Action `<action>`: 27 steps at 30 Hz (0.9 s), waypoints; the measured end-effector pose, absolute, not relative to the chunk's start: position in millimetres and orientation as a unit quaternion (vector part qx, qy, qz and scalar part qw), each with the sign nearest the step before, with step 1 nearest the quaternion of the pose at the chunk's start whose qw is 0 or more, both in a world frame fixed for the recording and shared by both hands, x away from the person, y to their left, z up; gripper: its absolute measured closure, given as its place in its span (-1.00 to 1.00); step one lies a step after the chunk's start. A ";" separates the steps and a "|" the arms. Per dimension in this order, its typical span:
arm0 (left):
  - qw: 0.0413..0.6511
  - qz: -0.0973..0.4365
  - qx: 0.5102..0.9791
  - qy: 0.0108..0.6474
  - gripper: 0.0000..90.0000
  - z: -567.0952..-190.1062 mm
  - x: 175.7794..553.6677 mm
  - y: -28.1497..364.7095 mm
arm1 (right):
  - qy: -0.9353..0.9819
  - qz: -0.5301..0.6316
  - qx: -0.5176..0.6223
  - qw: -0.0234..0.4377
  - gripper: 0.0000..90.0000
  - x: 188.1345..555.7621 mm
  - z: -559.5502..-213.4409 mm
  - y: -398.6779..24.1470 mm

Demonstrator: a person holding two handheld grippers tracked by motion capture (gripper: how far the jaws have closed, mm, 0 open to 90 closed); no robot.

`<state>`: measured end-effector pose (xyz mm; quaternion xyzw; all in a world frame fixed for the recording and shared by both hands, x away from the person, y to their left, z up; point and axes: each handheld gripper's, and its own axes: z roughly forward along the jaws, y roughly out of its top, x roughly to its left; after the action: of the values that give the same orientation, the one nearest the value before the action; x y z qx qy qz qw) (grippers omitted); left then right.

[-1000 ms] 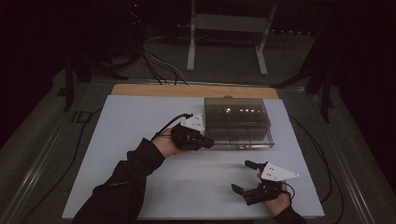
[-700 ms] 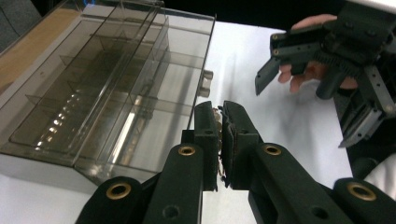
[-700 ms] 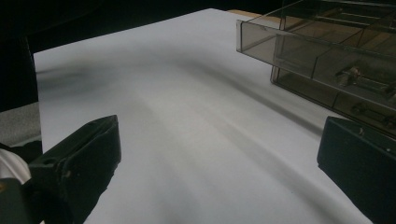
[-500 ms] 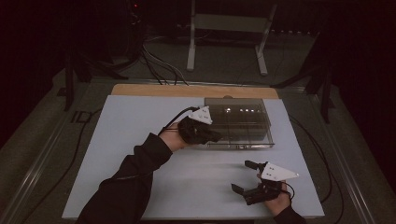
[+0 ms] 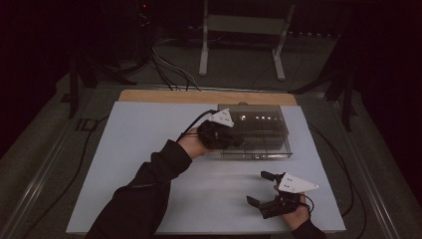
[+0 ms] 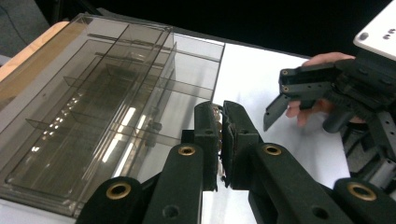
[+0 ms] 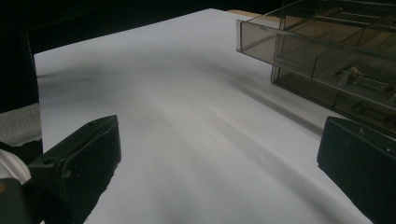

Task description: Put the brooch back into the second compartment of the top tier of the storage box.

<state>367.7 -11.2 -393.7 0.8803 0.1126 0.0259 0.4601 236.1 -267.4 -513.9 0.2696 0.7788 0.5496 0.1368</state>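
Nearest, below the clear divided box (image 5: 259, 132) on the white table (image 5: 149, 164): right hand-held gripper (image 5: 263, 191) resting with jaws spread wide, holding nothing. Farther up, at the box's left front corner: left hand-held gripper (image 6: 219, 135) with jaws pressed nearly together on something small and pale (too small to identify), hovering just above the box's near compartments. Best done, probably, by centring over one compartment, lowering inside its walls, then parting the jaws gently to avoid a bounce.
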 end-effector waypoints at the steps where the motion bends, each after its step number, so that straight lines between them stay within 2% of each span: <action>1: 0.462 0.024 0.879 0.116 0.93 -394.1 368.2 -13.2 | 0.779 0.550 0.270 0.137 -1.00 236.2 -514.0 -267.6; 12: 0.480 0.024 0.865 0.145 0.93 -397.2 375.3 -34.4 | 0.779 0.549 0.268 0.137 -1.00 236.2 -513.9 -267.8; 27: 0.476 0.026 0.862 0.175 0.93 -413.7 381.6 -57.9 | 0.780 0.550 0.264 0.138 -1.00 235.2 -513.2 -268.0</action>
<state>381.6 -57.9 -413.7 0.8616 0.1753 0.0261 0.4756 235.2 -268.0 -513.2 0.2643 0.7797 0.5505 0.1383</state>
